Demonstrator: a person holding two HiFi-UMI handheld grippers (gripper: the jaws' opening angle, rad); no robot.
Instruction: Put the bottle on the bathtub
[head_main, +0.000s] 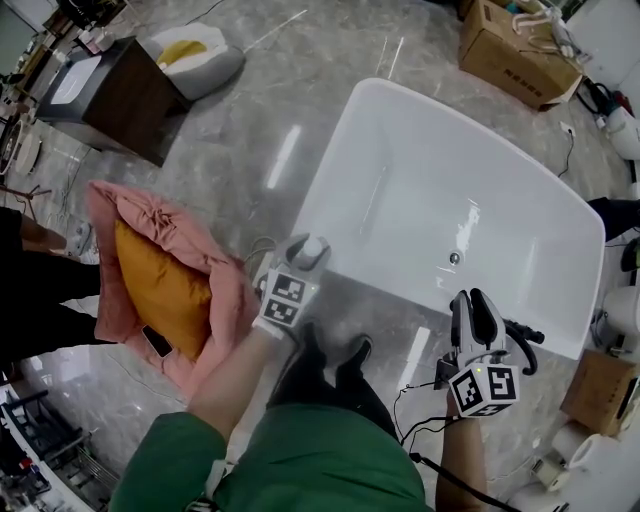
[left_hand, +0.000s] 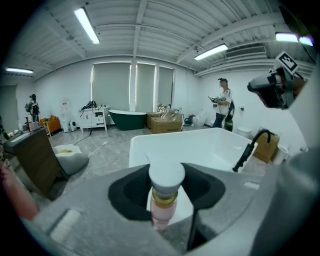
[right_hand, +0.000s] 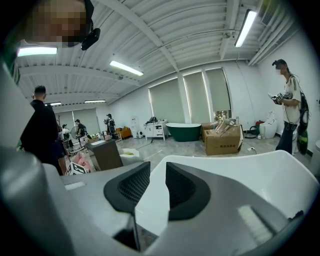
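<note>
A small bottle (head_main: 311, 248) with a white cap, a gold ring and a pale pink body (left_hand: 164, 192) stands upright between the jaws of my left gripper (head_main: 301, 262), which is shut on it below the cap. It hangs just off the near left corner of the white bathtub (head_main: 420, 180), whose rim (left_hand: 190, 142) lies right behind the bottle. My right gripper (head_main: 476, 312) hovers over the tub's near rim, close to the black faucet (head_main: 522, 347). Its jaws (right_hand: 154, 187) stand a narrow gap apart with nothing between them.
Pink and orange cushions (head_main: 165, 270) lie on the floor to the left, with a dark cabinet (head_main: 115, 95) beyond. A cardboard box (head_main: 510, 45) sits past the tub's far end. A person (left_hand: 223, 102) stands behind the tub. My shoes (head_main: 330, 365) are at its near side.
</note>
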